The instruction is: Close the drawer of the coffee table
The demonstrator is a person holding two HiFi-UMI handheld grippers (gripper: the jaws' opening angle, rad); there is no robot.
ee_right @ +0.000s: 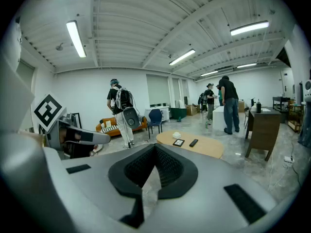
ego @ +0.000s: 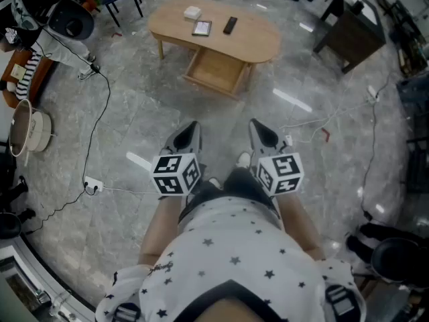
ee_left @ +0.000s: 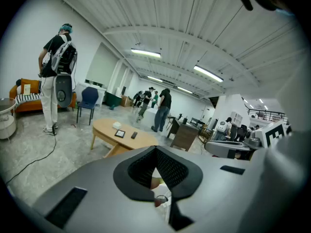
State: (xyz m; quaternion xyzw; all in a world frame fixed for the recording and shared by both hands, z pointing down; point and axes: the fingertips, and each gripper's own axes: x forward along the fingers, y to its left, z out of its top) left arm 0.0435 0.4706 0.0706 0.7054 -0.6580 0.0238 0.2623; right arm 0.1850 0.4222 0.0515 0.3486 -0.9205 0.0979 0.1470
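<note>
A polished grey marbled floor (ego: 134,113) is spreading across a large white-ceilinged hall under strip lights. At the far left an orange sofa (ego: 20,86) is sitting by the wall, with a round white pot (ego: 30,129) nearer on the floor beside it and a black cable (ego: 102,106) running to a white power strip (ego: 92,184). The left gripper (ego: 192,126) is hanging low in front of the person's white star-patterned shirt (ego: 228,260), its jaws pressed together with nothing between them. At the far centre, well apart from both grippers, the oval light-wood coffee table (ego: 258,42) is standing with its wooden drawer (ego: 216,69) pulled out toward the person; a small white box (ego: 192,12), a dark square tablet (ego: 202,27) and a black remote (ego: 230,25) are lying on its top. The right gripper (ego: 257,125) is hanging just beside the left one, its jaws likewise closed and empty. At the far right a dark brown wooden desk (ego: 352,35) is standing.
</note>
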